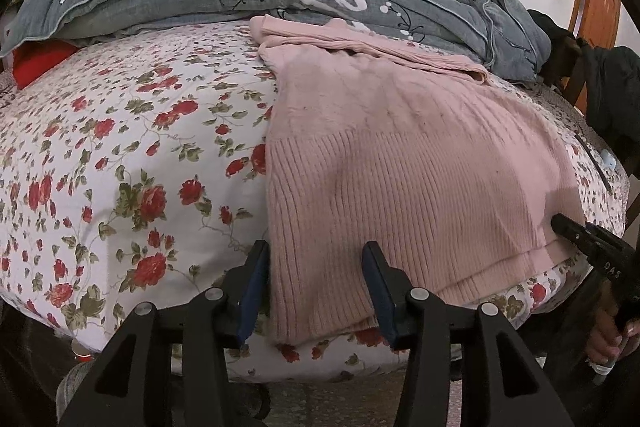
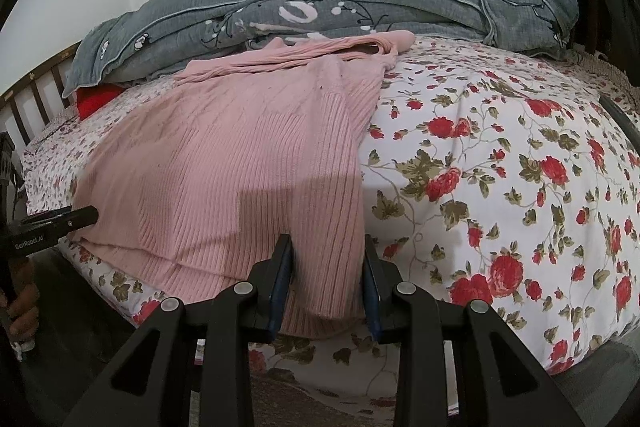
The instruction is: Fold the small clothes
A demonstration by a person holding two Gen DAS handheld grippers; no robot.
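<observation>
- We have our left gripper (image 1: 316, 291) at the near left corner of the pink ribbed sweater (image 1: 400, 167). Its jaws stand part open astride the hem corner, and we cannot tell whether the pads press the knit.
- Our right gripper (image 2: 326, 281) straddles the near right corner the same way, part open with the hem between the pads; we cannot tell if it grips there either.
- If we lift now with neither corner truly pinched, the knit could slip out and the hem sag unevenly.
- The sweater lies flat on the floral bedspread (image 1: 132, 155), hem at the bed's near edge; a dropped corner could slide off.
- The sleeves (image 2: 304, 57) lie bunched across the far end, against the grey quilt (image 2: 320, 11). Folding the hem over them could trap a lump, or drag the quilt edge in.
</observation>
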